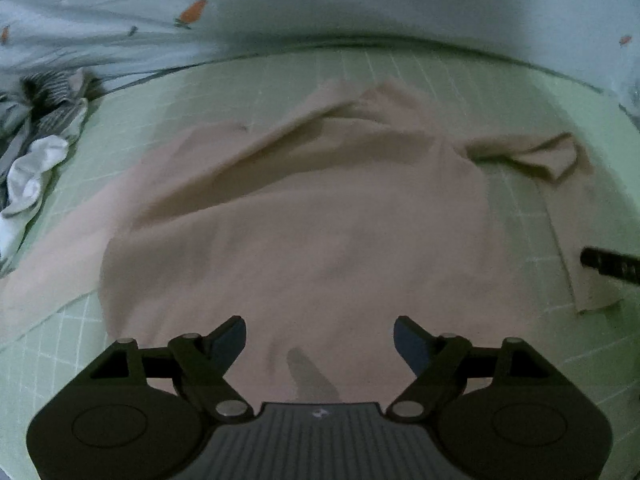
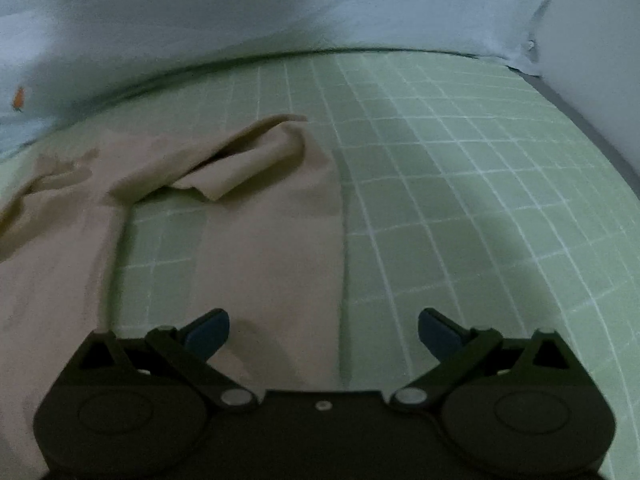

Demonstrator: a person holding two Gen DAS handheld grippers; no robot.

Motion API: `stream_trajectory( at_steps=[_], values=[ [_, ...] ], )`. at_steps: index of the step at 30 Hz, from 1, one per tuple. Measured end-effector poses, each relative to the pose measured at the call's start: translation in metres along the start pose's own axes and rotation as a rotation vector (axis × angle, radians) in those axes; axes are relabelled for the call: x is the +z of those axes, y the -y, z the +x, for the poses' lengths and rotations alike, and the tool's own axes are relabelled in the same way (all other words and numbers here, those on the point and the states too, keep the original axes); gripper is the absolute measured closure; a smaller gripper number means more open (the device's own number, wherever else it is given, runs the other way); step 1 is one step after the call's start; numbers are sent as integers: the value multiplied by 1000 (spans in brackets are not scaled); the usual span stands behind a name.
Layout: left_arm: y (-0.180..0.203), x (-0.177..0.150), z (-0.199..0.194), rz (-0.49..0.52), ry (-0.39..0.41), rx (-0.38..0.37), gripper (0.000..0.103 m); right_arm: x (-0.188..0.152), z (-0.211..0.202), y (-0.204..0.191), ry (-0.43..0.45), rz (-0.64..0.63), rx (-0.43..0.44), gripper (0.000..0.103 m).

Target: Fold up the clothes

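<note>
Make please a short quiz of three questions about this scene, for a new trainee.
1. True or false: the left gripper grips the beige garment.
2. Which sheet pattern is under the garment? A) green with white grid B) red stripes C) plain black
3. What lies at the left edge in the left wrist view?

Key:
1. False; its jaws stand open above the cloth.
2. A
3. A pile of other clothes, striped and white.

Garment [image 1: 304,216]: plain beige-pink. Sheet [image 2: 460,200]: pale green with a white grid; quilt [image 1: 320,4]: light blue with small orange carrot motifs. Clothes heap [image 1: 36,140]: grey-and-white stripes, plain white; gripper pads [image 2: 208,334]: blue on black.
</note>
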State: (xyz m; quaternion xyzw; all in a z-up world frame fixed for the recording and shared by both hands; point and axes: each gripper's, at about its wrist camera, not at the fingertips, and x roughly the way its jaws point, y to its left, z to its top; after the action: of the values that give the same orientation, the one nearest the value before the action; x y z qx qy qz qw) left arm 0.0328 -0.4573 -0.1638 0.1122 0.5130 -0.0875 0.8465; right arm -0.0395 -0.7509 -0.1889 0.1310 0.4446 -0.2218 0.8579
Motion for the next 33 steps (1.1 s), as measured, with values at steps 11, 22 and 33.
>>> stream_trajectory(
  at_steps=[11, 22, 33],
  values=[
    [-9, 9, 43, -71, -172, 12, 16, 1, 5, 7, 35, -80, 77, 6],
    [-15, 8, 50, -108, -194, 0, 5, 11, -3, 14, 68, -132, 99, 98],
    [-16, 3, 49, -139, -198, -10, 0, 33, -28, 36, 449, -486, -507, 94]
  ],
)
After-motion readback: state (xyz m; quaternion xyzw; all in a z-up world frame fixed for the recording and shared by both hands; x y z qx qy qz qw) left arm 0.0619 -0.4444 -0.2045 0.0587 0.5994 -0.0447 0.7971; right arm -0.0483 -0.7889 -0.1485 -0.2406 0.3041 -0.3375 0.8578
